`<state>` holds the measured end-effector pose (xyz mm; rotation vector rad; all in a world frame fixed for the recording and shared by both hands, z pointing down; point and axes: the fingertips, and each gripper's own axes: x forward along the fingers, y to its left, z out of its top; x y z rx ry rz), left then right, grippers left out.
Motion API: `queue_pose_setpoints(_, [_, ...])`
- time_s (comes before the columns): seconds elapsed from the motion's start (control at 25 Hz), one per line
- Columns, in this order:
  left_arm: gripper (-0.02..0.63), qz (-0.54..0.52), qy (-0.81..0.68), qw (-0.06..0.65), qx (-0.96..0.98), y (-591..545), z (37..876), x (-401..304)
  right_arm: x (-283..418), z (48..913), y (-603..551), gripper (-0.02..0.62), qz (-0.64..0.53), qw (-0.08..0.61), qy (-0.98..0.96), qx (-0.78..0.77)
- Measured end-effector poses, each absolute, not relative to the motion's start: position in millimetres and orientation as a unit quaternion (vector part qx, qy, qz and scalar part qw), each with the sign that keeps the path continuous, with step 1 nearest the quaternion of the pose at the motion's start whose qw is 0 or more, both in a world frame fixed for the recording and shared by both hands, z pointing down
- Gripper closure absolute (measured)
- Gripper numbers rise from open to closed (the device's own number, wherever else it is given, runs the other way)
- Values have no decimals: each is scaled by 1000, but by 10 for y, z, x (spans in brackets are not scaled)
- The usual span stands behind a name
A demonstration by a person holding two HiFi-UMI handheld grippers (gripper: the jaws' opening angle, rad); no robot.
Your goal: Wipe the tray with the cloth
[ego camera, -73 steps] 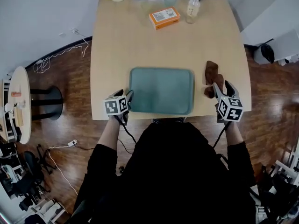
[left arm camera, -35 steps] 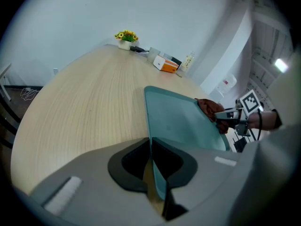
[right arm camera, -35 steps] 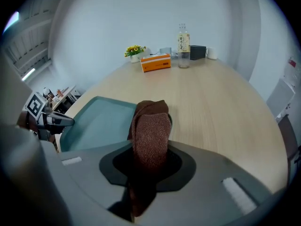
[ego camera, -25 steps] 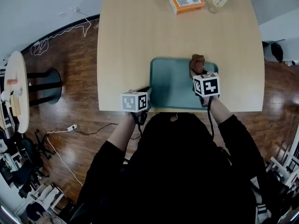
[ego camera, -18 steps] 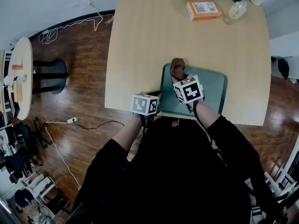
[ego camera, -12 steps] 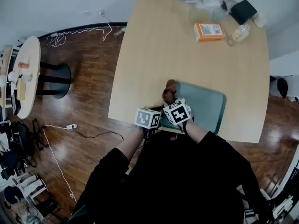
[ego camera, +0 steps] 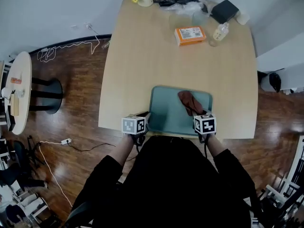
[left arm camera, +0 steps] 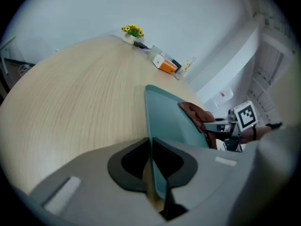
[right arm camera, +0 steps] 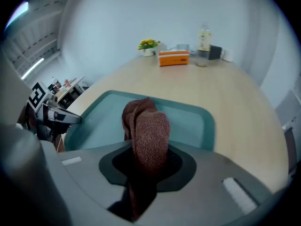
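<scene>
Moved since before: cloth [ego camera: 190, 102] has swept across the tray [ego camera: 166, 110] from its far left corner back to its right half; about three seconds ago it lay on the table [ego camera: 142, 56] beside the tray
Head view: right gripper [ego camera: 198, 113] sits at the tray's near right edge, cloth trailing ahead of it on the tray floor; left gripper [ego camera: 144, 115] sits at the near left corner
Left gripper view: jaws pressed together on the tray's thin rim, steadying it on the table
Right gripper view: jaws pinch the bunched brown cloth, which stands up between them and drapes down onto the tray
Meaning for the task: wiping is well under way; the far side looks covered, so the middle and near strip probably remain
</scene>
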<state>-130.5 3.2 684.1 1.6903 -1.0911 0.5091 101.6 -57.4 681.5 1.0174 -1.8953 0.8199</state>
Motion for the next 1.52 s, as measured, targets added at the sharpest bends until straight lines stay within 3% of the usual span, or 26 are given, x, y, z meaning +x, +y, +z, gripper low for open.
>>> queue_pose_setpoints(0.2, [600,212,-454,502,706,42,6842,-1242,1763,6780,-621,522,326,391,-732,454])
queue_pose_setpoints(0.48, [600,222,-465,495,700,24,6831,-1187,1645,6798,-581,520,320,410,-725,452])
queue_pose_setpoints(0.64, [601,225,-464,493,701,46,6843,-1211,1139,6796,-545,520,320,420,-746,406])
queue_pose_setpoints(0.96, [600,208,-454,502,706,13,6841,-1215,-641,6742,-36,520,291,430,-829,205])
queue_pose_setpoints(1.12, [600,209,-447,503,709,22,6840,-1246,-974,6774,276,518,274,436,-842,160])
queue_pose_setpoints(1.32, [600,207,-459,499,705,29,6854,-1280,-581,6741,138,517,263,420,-844,205])
queue_pose_setpoints(1.52, [601,209,-474,494,698,51,6854,-1290,597,6811,4,517,274,412,-810,315])
